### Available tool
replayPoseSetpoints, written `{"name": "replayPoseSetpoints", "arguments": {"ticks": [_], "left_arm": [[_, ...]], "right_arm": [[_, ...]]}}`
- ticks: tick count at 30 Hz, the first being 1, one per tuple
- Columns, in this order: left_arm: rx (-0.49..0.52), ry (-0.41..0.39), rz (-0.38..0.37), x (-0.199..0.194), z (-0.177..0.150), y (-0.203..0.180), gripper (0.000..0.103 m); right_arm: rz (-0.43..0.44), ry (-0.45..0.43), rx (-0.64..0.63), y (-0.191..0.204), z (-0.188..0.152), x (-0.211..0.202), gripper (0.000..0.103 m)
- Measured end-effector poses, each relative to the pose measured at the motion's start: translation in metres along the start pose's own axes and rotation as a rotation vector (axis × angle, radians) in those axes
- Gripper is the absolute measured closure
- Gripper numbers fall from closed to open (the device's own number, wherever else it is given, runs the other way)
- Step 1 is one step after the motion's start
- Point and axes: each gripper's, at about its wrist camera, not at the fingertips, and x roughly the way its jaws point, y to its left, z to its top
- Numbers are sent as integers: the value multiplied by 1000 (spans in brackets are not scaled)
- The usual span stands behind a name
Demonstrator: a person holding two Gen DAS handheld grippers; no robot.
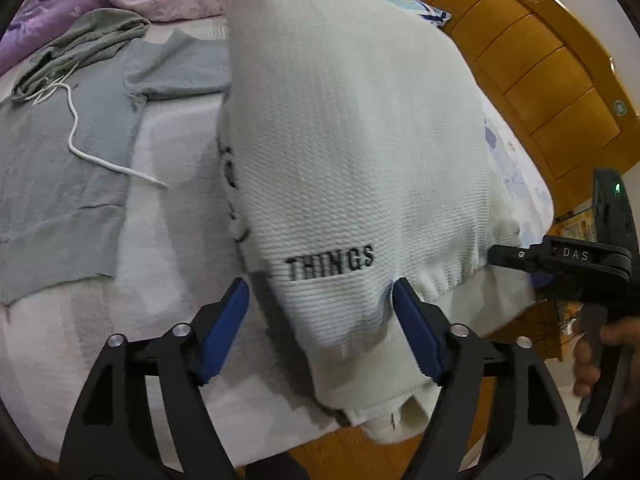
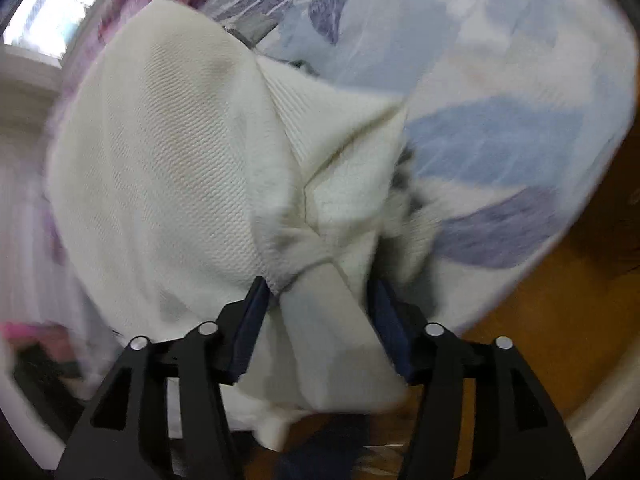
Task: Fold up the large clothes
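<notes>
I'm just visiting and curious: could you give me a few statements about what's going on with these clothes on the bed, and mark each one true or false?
1. The white sweater bears the word THINGS. True.
2. A grey hoodie lies flat on the bed. True.
3. The hoodie's drawstring is black. False: it is white.
4. The left gripper is clamped shut. False: its jaws stand wide apart, with sweater fabric between them.
5. The headboard is wooden. True.

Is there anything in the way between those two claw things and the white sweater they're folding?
Nothing visible stands in the way. The white sweater already lies between the left gripper's spread blue fingers, and a bunch of it sits between the right gripper's fingers. The grey hoodie lies off to the side on the bed.
</notes>
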Motion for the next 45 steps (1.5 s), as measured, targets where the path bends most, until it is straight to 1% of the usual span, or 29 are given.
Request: {"name": "replayPoseSetpoints", "arguments": {"ticks": [2, 3, 4, 6, 8, 12, 13, 14, 16, 17, 18, 19, 21, 23, 25, 29, 31, 33, 36, 38, 39, 40, 43, 45], "left_arm": [[-9, -13, -1, -13, 5, 12, 25], [-21, -25, 11, -22, 8, 20, 24], [-39, -38, 23, -31, 11, 30, 24], [-70, -58, 46, -45, 18, 46, 22], [-102, -81, 90, -60, 26, 67, 22], [-163, -125, 211, -95, 42, 104, 21], [-176, -140, 241, -105, 45, 113, 20], [-185, -155, 251, -112, 47, 119, 17], [-199, -176, 289, -128, 49, 136, 16], [-206, -183, 297, -133, 48, 143, 16], [-211, -191, 293, -138, 46, 151, 13], [-219, -194, 295, -143, 43, 158, 13], [-217, -204, 303, -150, 34, 173, 13], [-209, -201, 315, -152, 25, 190, 13], [-208, -209, 303, -154, 10, 210, 13], [-194, -189, 304, -151, -18, 243, 13], [-203, -188, 306, -148, -34, 262, 13], [-208, -203, 326, -145, -47, 275, 13], [-236, -228, 340, -136, -65, 289, 13], [-271, -244, 329, -128, -76, 295, 13], [-281, -249, 323, -124, -80, 297, 13], [-290, -256, 313, -119, -85, 298, 13], [-288, -281, 301, -111, -95, 295, 13], [-271, -288, 306, -109, -99, 289, 13]], "right_arm": [[-192, -39, -115, 24, -4, -17, 45], [-220, -57, -159, 37, -4, -25, 45], [-206, -64, -187, 45, -7, -30, 45], [-129, -80, -245, 77, -8, -42, 45], [-67, -85, -283, 110, -9, -43, 44], [73, -74, -346, 175, -15, -41, 44], [96, -65, -368, 193, -19, -39, 44], [108, -53, -385, 209, -22, -38, 44], [139, -53, -397, 229, -29, -40, 43], [156, -47, -402, 240, -36, -43, 41], [166, -41, -412, 249, -43, -42, 39], [156, -54, -422, 257, -51, -42, 39], [133, -72, -435, 267, -64, -41, 39], [134, -83, -420, 271, -77, -33, 38], [131, -85, -408, 279, -95, -21, 34], [124, -101, -389, 296, -120, 7, 32], [116, -95, -383, 301, -130, 21, 30], [98, -79, -386, 305, -138, 34, 29], [78, -76, -432, 312, -146, 54, 28], [62, -102, -473, 316, -151, 63, 25], [55, -114, -483, 316, -153, 65, 21], [53, -131, -494, 314, -156, 68, 19], [56, -165, -505, 307, -160, 74, 17], [71, -185, -495, 300, -162, 76, 17]]}}
